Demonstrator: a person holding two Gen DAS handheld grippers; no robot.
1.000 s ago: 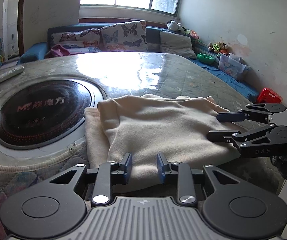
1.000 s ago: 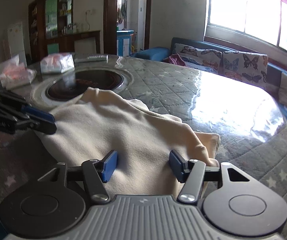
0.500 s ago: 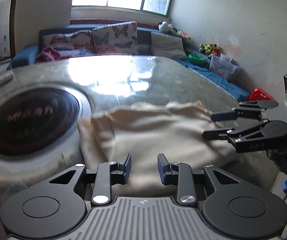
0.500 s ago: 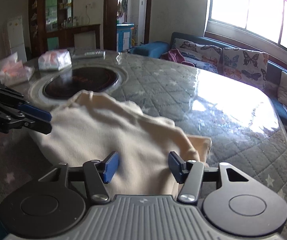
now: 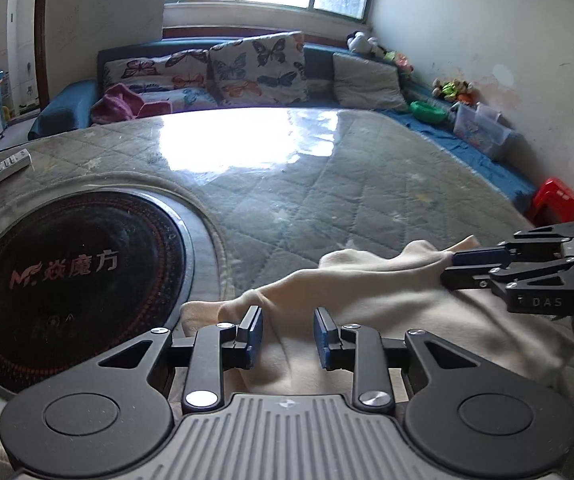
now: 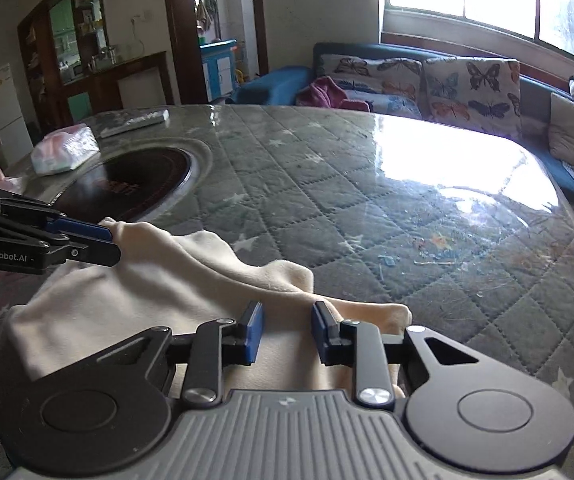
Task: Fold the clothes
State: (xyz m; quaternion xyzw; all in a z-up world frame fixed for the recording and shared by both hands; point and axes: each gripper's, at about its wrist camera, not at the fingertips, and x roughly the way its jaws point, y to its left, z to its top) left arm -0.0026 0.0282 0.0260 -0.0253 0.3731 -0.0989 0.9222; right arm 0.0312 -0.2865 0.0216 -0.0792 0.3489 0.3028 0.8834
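We see the cream garment point(image 5: 367, 312) lying on the tabletop point(image 5: 327, 184) beside the dark burner point(image 5: 75, 276). The left gripper point(image 5: 287, 336) and the right gripper point(image 6: 285, 332) each have narrowly parted jaws with cloth between them; whether they pinch it, we cannot tell. Only the right view shows the plastic bags point(image 6: 63, 152) beyond the burner.

Your left gripper point(image 5: 288, 335) points forward and low, its two blue-padded fingers point(image 5: 252, 336) parted with a clear gap between them, and cloth lies in that gap. Your right gripper point(image 6: 287, 332) holds the same pose: fingers point(image 6: 253, 332) spread apart, cloth between the pads. Seen from the left wrist, your right gripper point(image 5: 453, 270) reaches in from the right of the left fingers; from the right wrist, your left gripper point(image 6: 113, 244) comes in from the left. Whether either pair pinches the cloth is unclear.
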